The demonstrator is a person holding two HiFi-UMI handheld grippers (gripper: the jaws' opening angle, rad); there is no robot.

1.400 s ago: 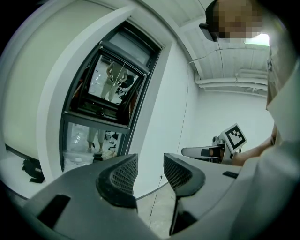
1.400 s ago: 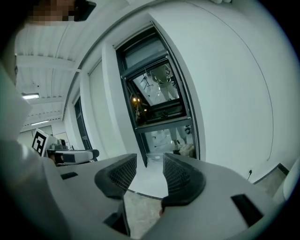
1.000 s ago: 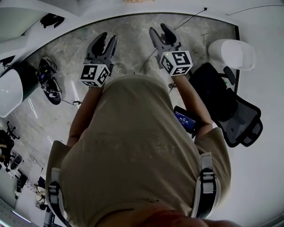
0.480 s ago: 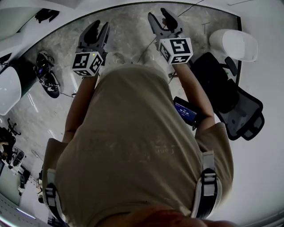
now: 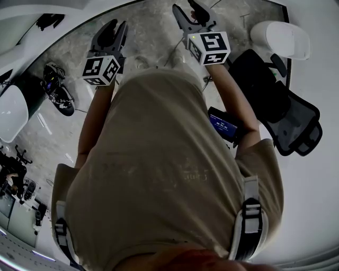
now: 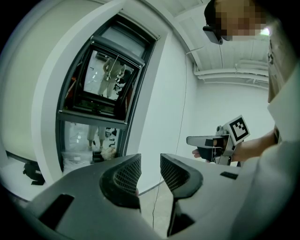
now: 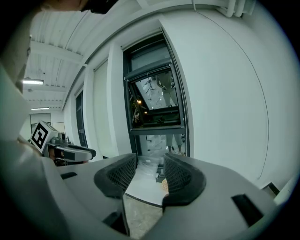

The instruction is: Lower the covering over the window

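The window has a dark frame set in a white wall, and its tilted upper pane reflects people. A pale band across the frame's top may be the rolled-up covering; I cannot tell for sure. A thin cord hangs down the wall right of the window. My left gripper points at the wall beside the window, open; its jaws have just been closing with nothing between them. The right gripper faces the window's lower pane, open and empty. Both grippers are held out ahead of the person.
A black office chair stands to the right, with a white rounded unit beyond it. Dark gear and thin cables lie on the floor at left. A phone hangs at the person's waist.
Both grippers have shifted toward the top of the head view, farther out from the body. The left gripper's jaws stand narrower than before.
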